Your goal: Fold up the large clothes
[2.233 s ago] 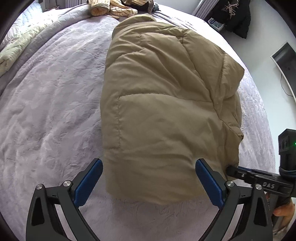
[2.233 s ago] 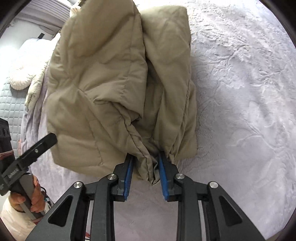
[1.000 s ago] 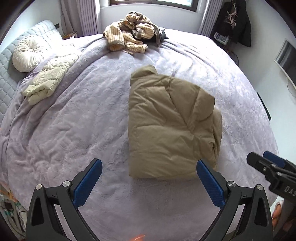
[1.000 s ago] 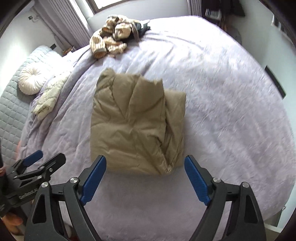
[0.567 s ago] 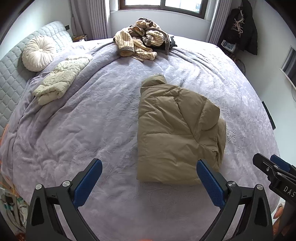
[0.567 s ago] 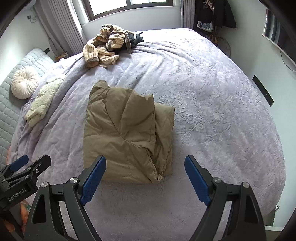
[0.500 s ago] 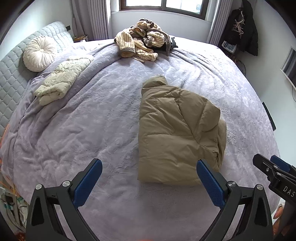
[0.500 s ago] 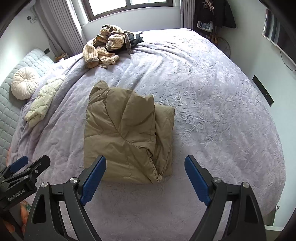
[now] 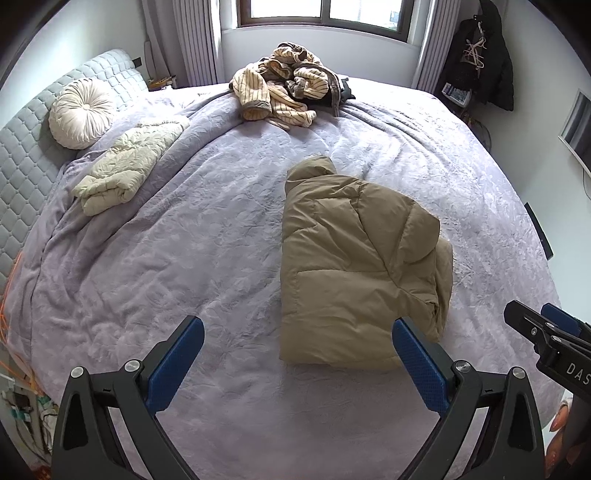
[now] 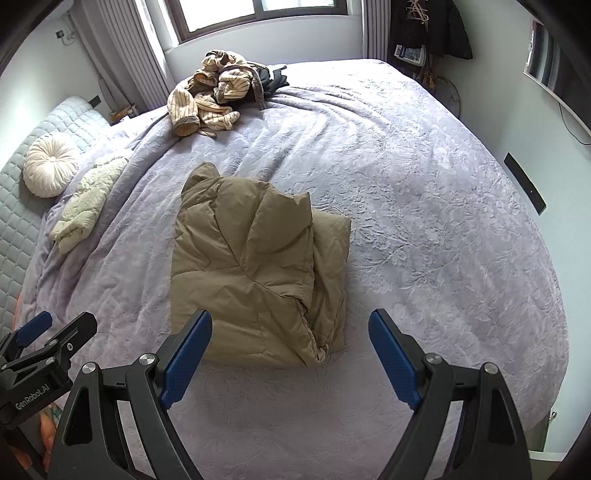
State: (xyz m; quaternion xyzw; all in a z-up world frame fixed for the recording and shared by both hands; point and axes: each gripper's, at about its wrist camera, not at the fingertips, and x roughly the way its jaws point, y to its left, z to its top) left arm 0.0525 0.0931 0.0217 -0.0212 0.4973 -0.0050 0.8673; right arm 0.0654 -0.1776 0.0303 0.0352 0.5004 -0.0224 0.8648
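Room: bedroom with a window behind grey curtains and a dark coat hanging at the right wall.
Bed: wide, covered in a lilac embossed bedspread, with a quilted grey headboard on the left.
Puffer jacket: tan, folded into a thick rectangular bundle, lying flat near the middle of the bed, its hood end pointing toward the window.
Left tongs: raised above the near edge of the bed, blue pads spread wide apart, gripping nothing; the right pad overlaps the bundle's near corner in the view, though it seems to hang clear of it.
Right tongs: likewise spread wide and empty, aimed down at the bundle's near edge.
Clothes heap: striped cream garments piled at the far side of the bed, well apart from the jacket.
Cream quilted garment: folded, just beside a round cushion by the headboard.
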